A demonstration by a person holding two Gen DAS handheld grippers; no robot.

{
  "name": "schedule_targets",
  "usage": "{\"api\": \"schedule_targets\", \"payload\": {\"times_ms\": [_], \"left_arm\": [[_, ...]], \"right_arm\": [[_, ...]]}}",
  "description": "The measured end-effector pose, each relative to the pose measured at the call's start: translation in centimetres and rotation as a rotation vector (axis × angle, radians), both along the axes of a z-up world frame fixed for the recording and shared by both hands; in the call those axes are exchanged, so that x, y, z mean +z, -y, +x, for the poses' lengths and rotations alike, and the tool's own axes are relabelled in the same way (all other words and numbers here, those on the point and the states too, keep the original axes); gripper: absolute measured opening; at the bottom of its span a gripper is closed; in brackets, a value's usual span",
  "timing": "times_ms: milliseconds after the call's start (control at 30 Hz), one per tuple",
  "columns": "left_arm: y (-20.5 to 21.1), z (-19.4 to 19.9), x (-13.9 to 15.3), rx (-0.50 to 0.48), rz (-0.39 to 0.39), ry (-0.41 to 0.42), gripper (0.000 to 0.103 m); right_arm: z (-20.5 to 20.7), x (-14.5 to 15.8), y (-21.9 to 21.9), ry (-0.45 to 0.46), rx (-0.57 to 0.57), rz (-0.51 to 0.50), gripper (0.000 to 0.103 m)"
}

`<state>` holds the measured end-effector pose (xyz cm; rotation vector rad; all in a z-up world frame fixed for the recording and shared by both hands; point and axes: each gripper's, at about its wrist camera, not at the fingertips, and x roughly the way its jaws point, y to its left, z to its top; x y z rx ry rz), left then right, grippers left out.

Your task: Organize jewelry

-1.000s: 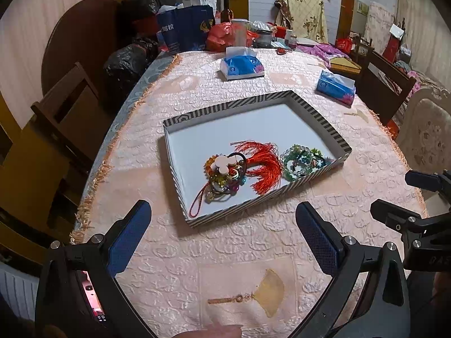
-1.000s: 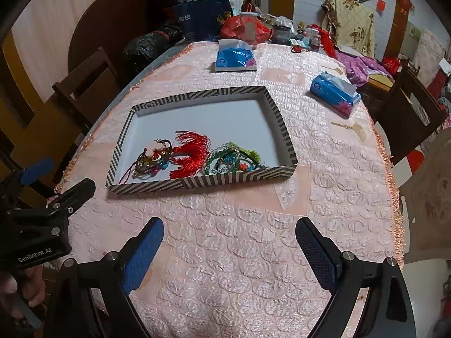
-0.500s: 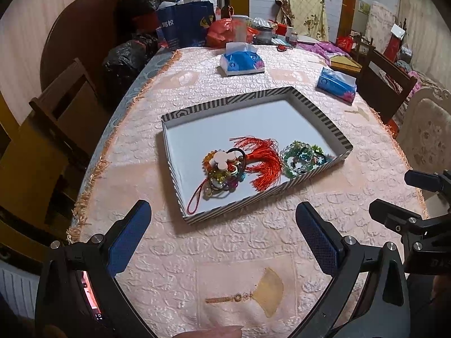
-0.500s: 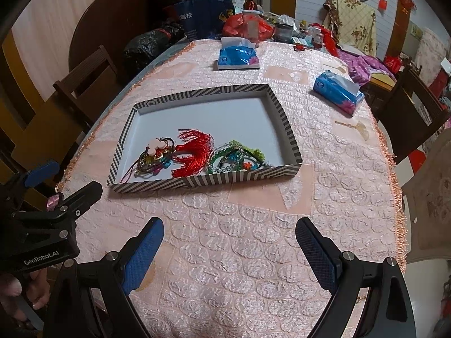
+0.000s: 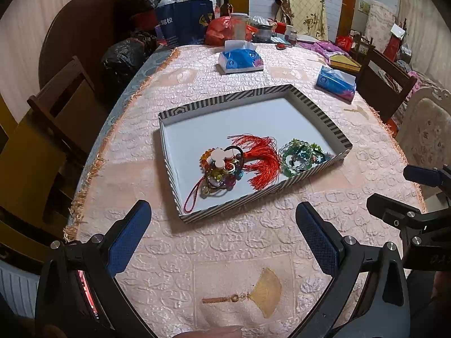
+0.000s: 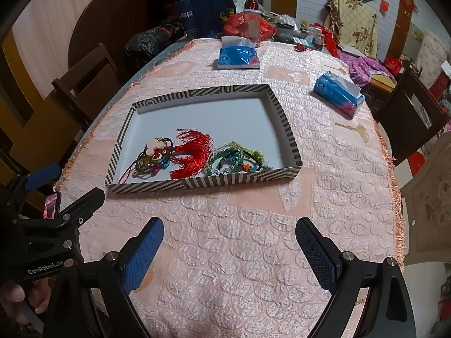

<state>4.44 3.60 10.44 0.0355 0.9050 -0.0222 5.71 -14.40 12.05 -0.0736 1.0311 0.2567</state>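
Observation:
A shallow striped tray (image 5: 242, 100) (image 6: 203, 94) sits on the pink tablecloth. Its near end holds a tangle of hair ties and charms with a white flower piece (image 5: 221, 166) (image 6: 153, 156), a red tassel (image 5: 260, 159) (image 6: 194, 153) and a heap of green and blue bead bracelets (image 5: 300, 156) (image 6: 236, 160). My left gripper (image 5: 222, 239) is open and empty, above the cloth in front of the tray. My right gripper (image 6: 228, 250) is open and empty, also short of the tray. Each gripper shows at the edge of the other's view.
Two blue tissue packs (image 5: 241, 60) (image 5: 335, 83) lie beyond the tray. Bags, jars and clutter (image 5: 191, 19) crowd the table's far end. Wooden chairs (image 5: 64, 107) (image 5: 386, 84) stand on both sides. A gold fan pattern (image 5: 253, 291) is woven in the cloth near me.
Both grippers have risen and drawn back slightly, so the tray sits a little farther away in both views. Nothing on the table has moved.

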Motion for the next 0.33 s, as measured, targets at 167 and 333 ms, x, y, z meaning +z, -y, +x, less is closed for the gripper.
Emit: {"api": "schedule_targets", "payload": {"times_ms": [167, 333], "left_arm": [[-0.01, 0.08, -0.08, -0.012, -0.021, -0.002, 0.103], [0.14, 0.08, -0.13, -0.017, -0.028, 0.003, 0.103]], "right_arm": [[0.07, -0.11, -0.22, -0.003, 0.006, -0.002, 0.093], [0.10, -0.21, -0.34, -0.003, 0.008, -0.002, 0.093]]}}
